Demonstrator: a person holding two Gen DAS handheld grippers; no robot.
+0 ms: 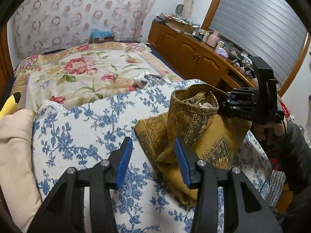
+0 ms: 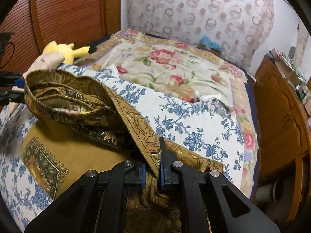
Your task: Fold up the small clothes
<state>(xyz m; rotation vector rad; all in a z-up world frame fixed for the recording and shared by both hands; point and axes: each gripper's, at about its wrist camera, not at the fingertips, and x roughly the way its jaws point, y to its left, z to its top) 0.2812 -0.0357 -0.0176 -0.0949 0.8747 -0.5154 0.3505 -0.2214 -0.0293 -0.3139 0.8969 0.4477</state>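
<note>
mustard patterned cloth (image 1: 204, 136) half-folded near the bed's (image 1: 81, 77) near right corner, on the blue-floral sheet (image 1: 87, 136). right gripper (image 2: 152, 171) clamped on its raised border edge. left gripper (image 1: 153, 161) jaws apart, empty, beside the cloth's left edge. open sheet to the left.

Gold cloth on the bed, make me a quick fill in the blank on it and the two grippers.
1. The right gripper pinches the gold cloth, while the left gripper is ____.
2. The cloth lies on a bedspread printed with ____ flowers.
3. The plush toy is ____.

Missing: open; blue; yellow
</note>
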